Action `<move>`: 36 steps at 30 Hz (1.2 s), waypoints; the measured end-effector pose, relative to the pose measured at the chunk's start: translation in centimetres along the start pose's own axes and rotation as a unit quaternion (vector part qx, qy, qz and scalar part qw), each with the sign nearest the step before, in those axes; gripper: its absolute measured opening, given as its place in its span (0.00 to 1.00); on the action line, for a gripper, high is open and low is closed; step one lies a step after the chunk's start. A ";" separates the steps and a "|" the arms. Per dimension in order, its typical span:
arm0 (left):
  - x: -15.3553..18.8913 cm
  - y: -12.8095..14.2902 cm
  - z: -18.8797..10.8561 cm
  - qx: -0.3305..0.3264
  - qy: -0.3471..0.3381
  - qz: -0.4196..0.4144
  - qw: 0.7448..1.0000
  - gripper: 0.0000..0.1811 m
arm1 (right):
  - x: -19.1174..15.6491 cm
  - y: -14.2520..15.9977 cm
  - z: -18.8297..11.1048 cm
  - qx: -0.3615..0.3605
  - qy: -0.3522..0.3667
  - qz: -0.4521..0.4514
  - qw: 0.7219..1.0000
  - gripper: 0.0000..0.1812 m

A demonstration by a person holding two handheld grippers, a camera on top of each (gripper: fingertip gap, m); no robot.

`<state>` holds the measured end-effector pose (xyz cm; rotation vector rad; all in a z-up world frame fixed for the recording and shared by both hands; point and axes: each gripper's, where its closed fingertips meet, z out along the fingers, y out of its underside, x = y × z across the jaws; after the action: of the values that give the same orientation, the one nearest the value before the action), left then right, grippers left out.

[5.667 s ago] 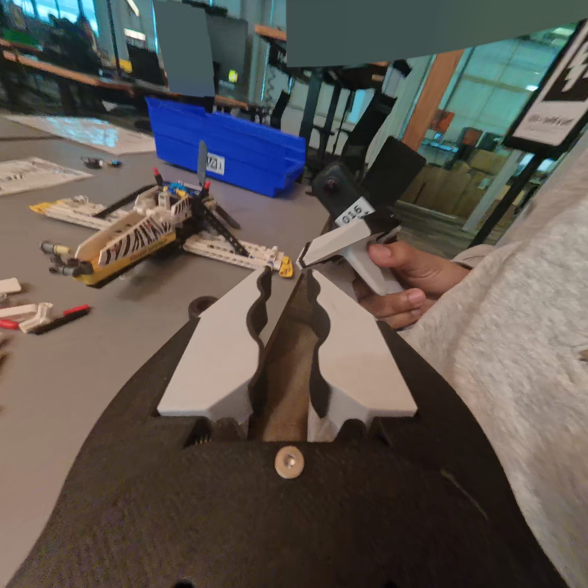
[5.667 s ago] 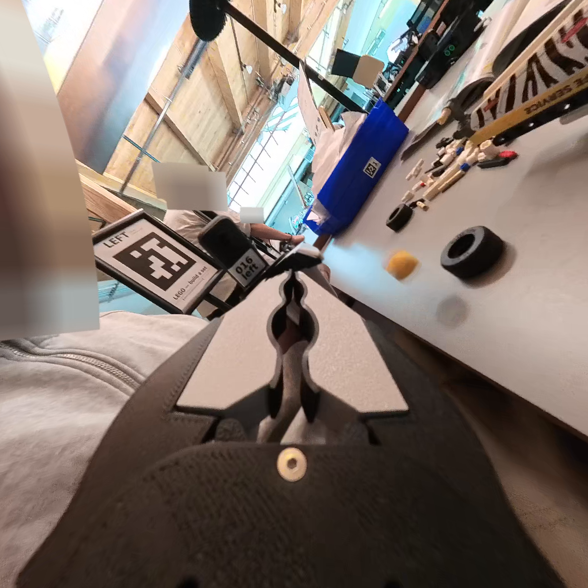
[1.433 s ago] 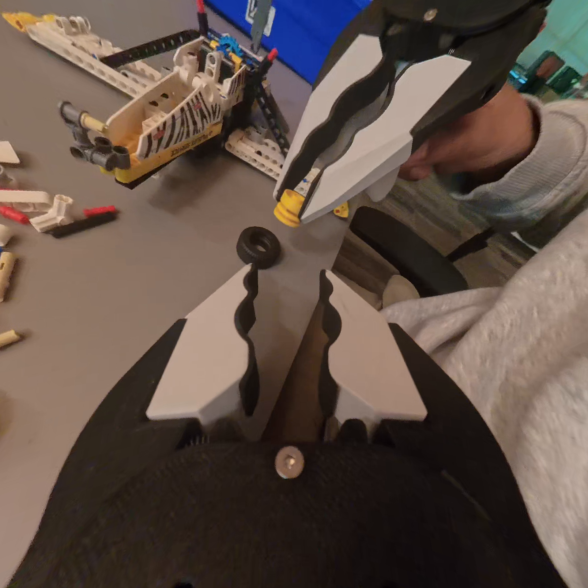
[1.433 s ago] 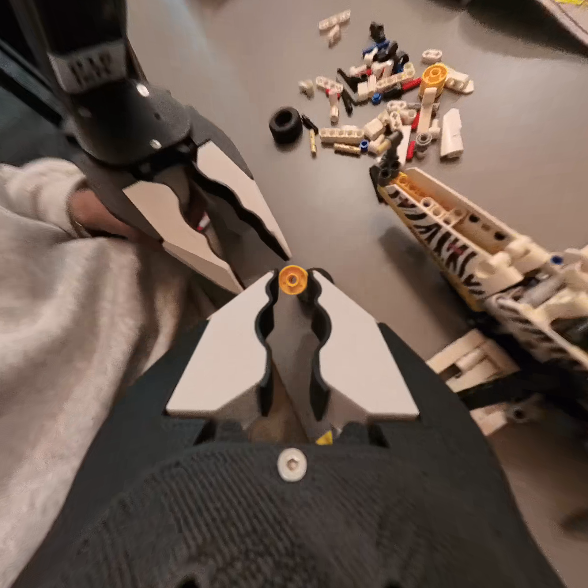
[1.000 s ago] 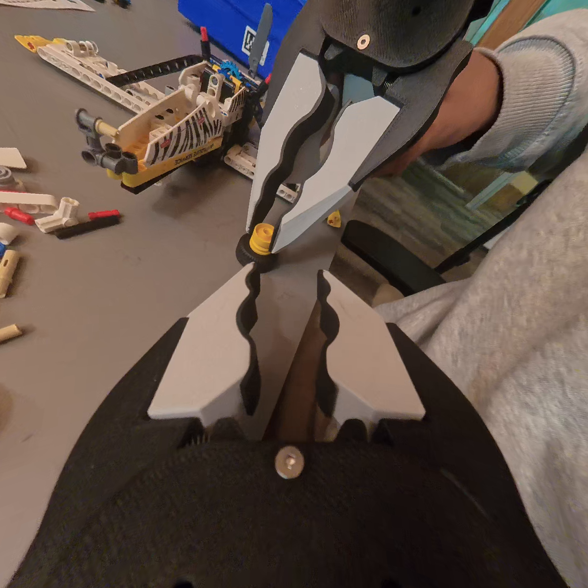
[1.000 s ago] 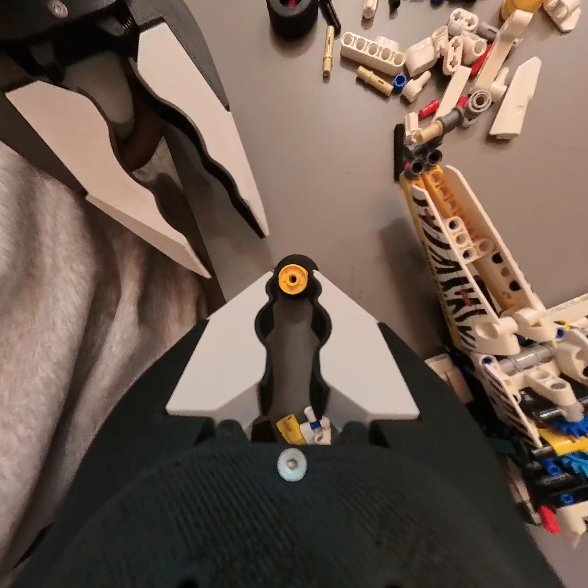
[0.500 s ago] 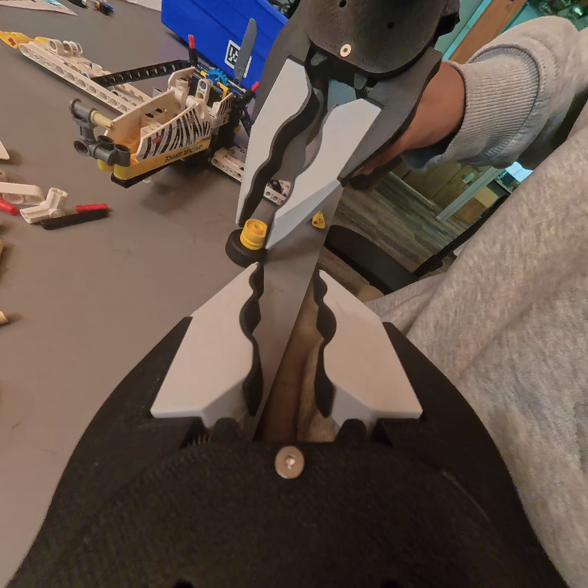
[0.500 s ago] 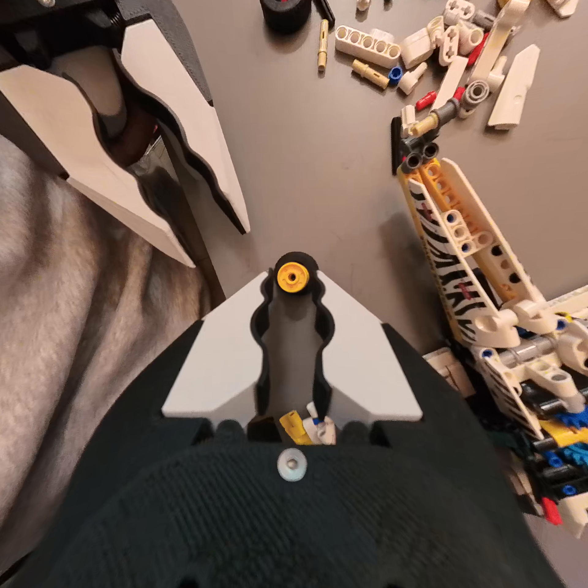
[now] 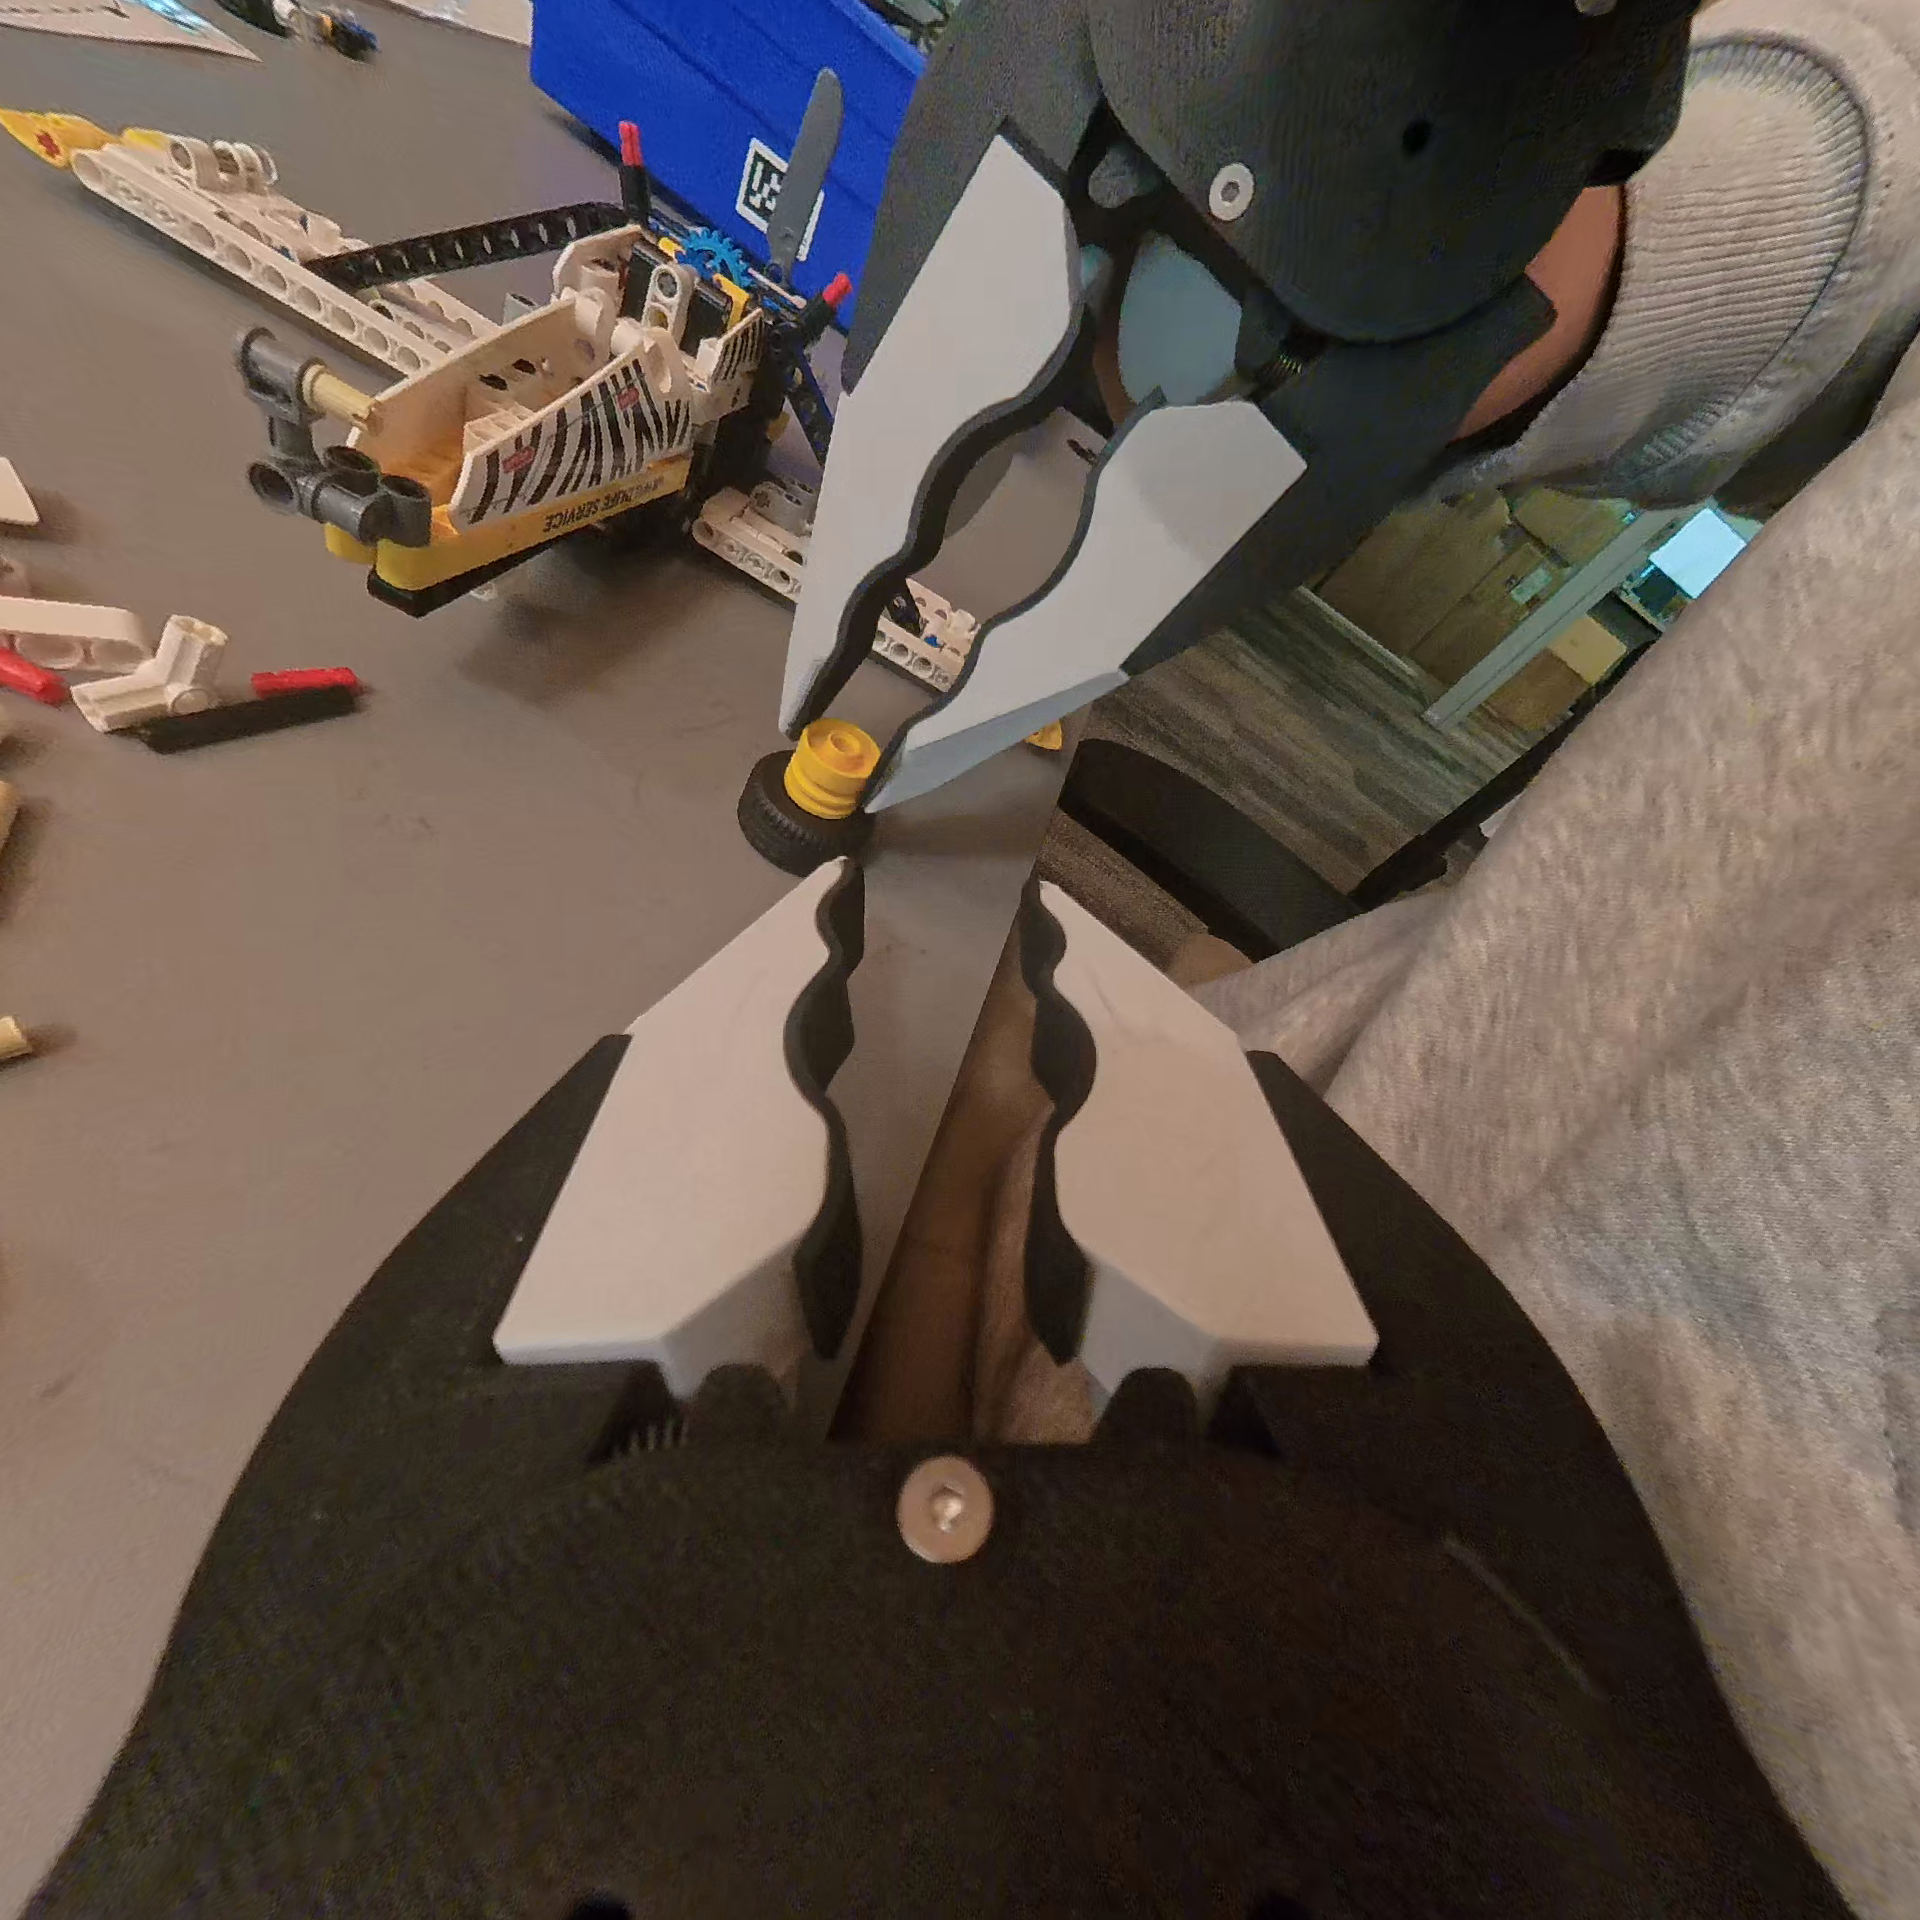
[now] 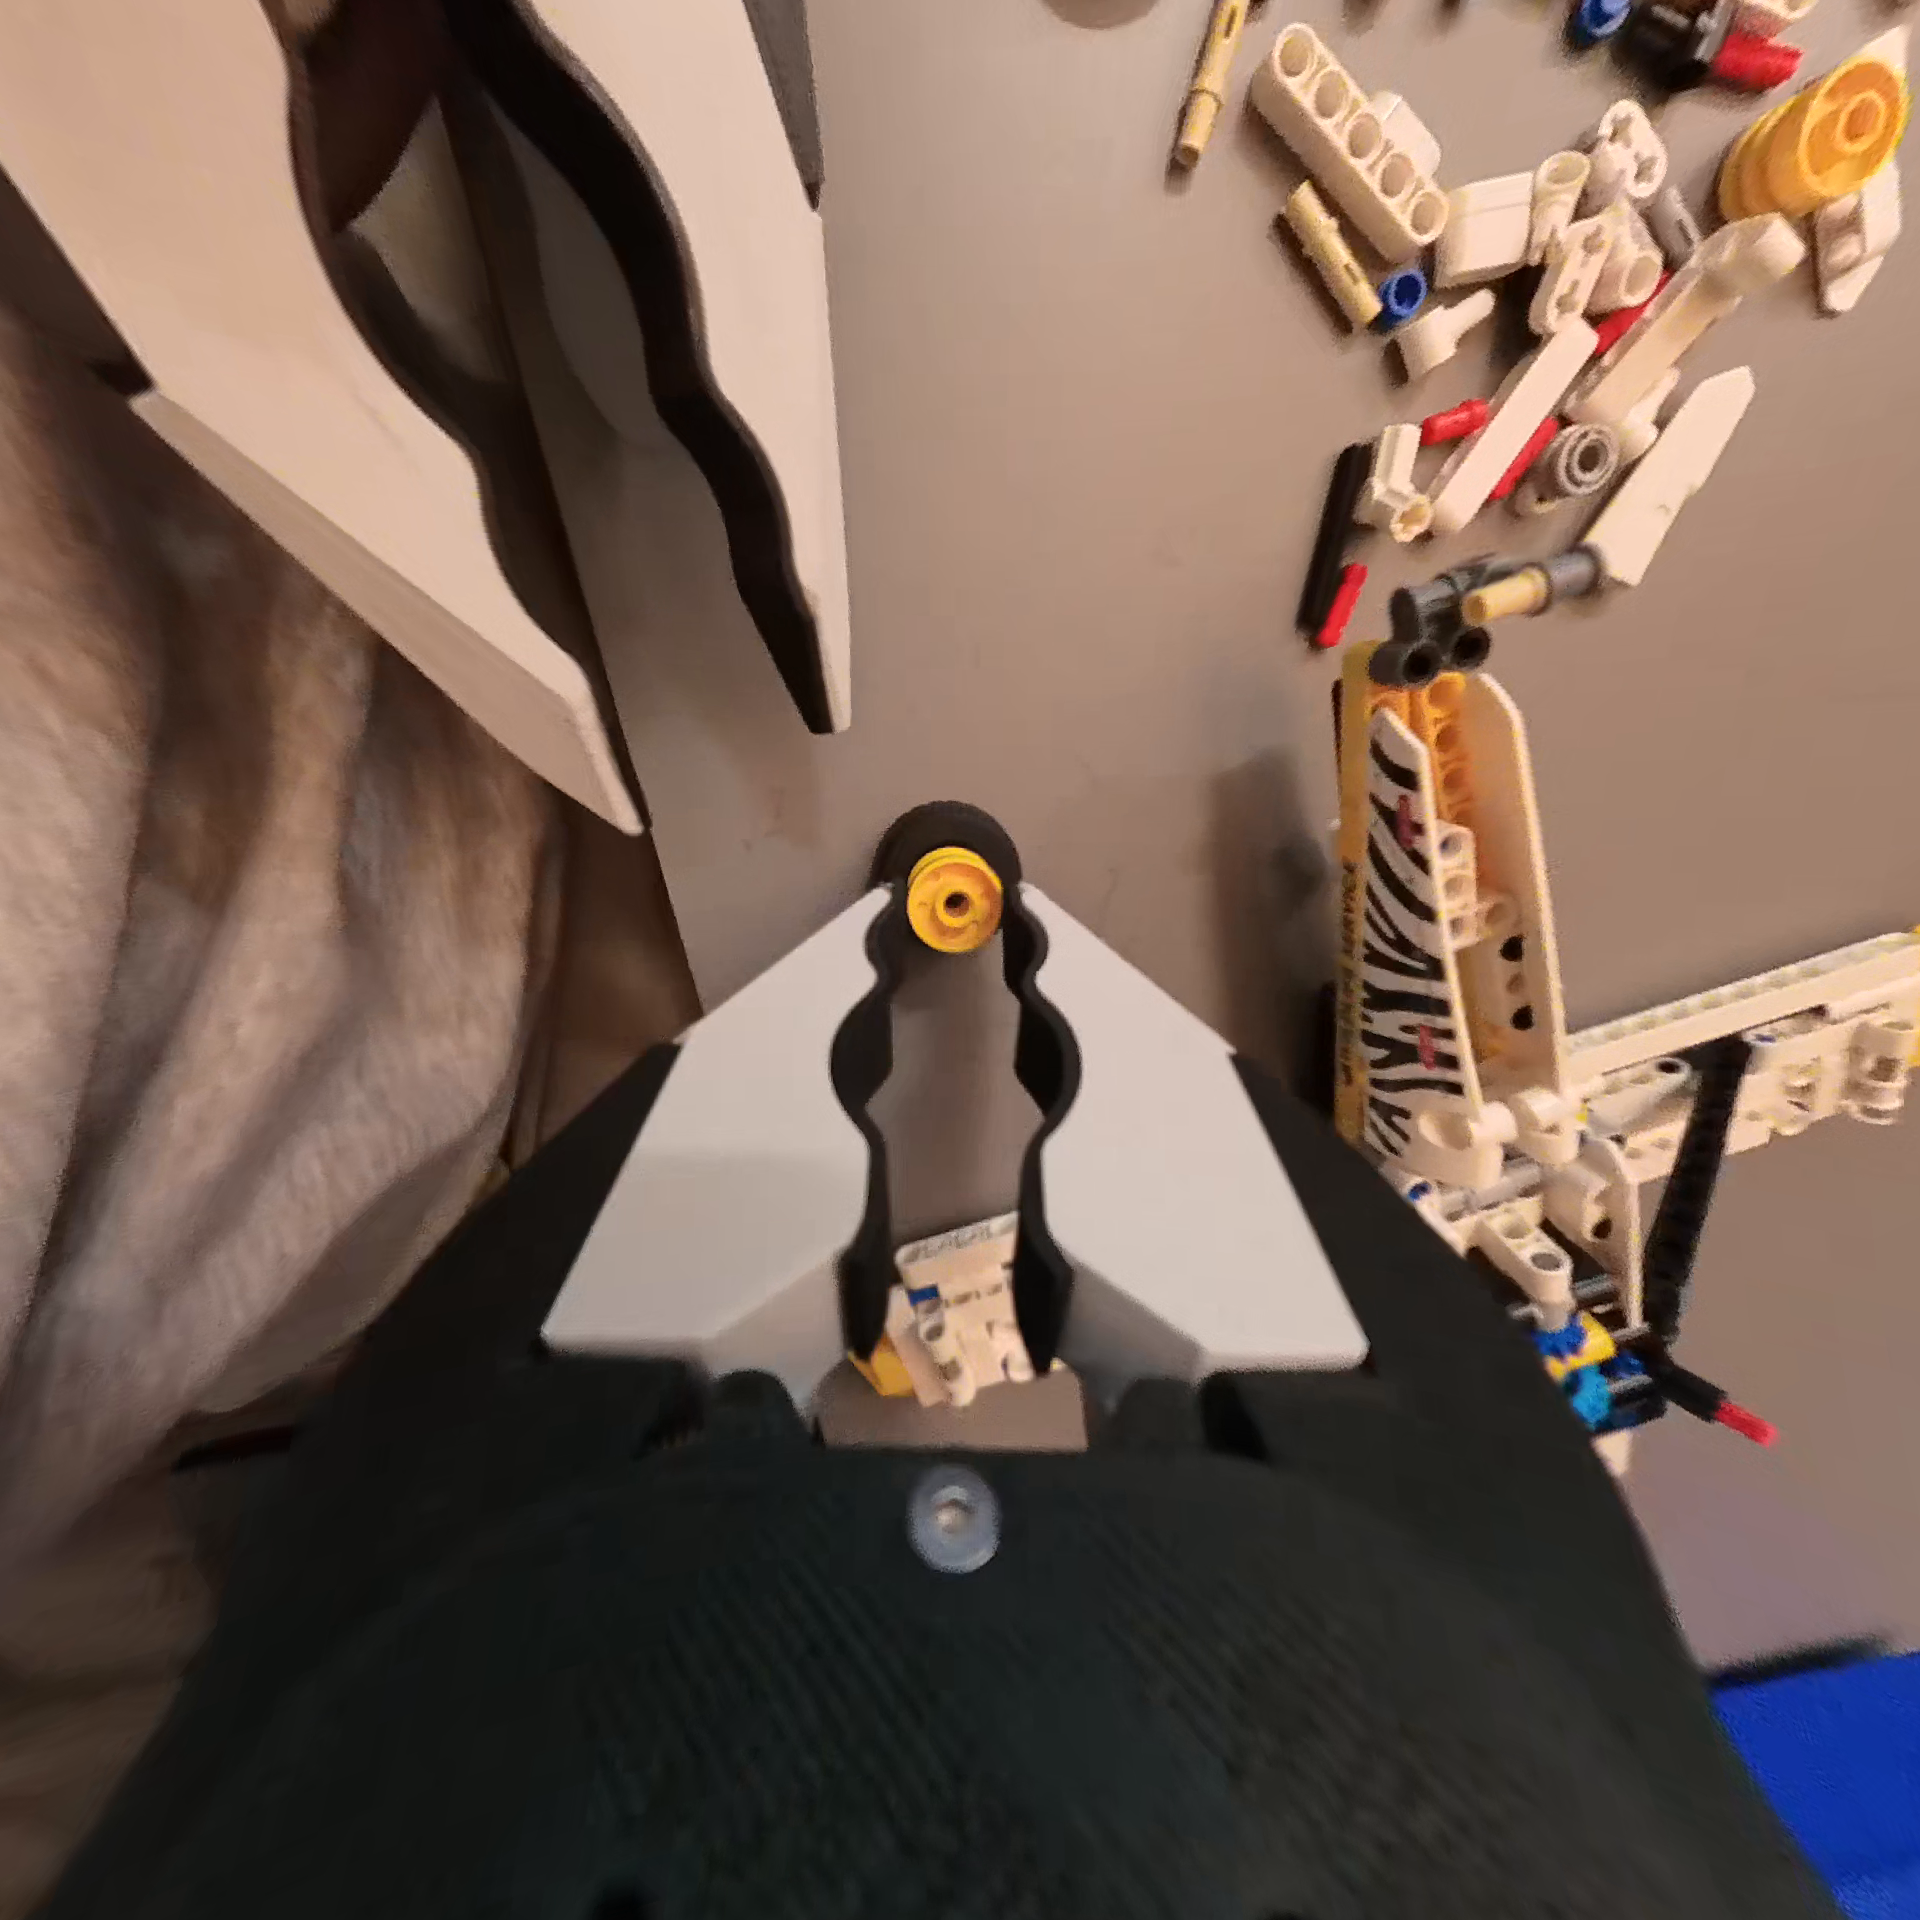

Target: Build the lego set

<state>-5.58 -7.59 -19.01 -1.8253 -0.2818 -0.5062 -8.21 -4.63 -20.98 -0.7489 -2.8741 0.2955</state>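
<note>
A small yellow hub [image 10: 953, 911] is sitting in the black tyre [image 9: 795, 824] close to the near edge of the grey table [image 9: 312, 987], and the right gripper [image 10: 953, 914] is pinching it between its tips and seems to be seating it. The left gripper [image 9: 940, 883] is hanging spread and empty just beside the tyre. Next, I judge, the hub is needing a straight push while the tyre is kept from sliding, before the wheel goes to the striped plane model [image 9: 551, 436] farther in.
</note>
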 end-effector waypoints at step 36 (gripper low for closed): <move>0.0 0.0 -0.1 0.003 0.008 -0.009 1.000 0.15 | 0.0 -0.1 0.0 0.042 -0.013 0.065 0.997 0.09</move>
<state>-5.58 -7.72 -18.94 -1.8144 -0.2893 -0.5319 -8.25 -4.70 -20.99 -0.9248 -2.8210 0.4430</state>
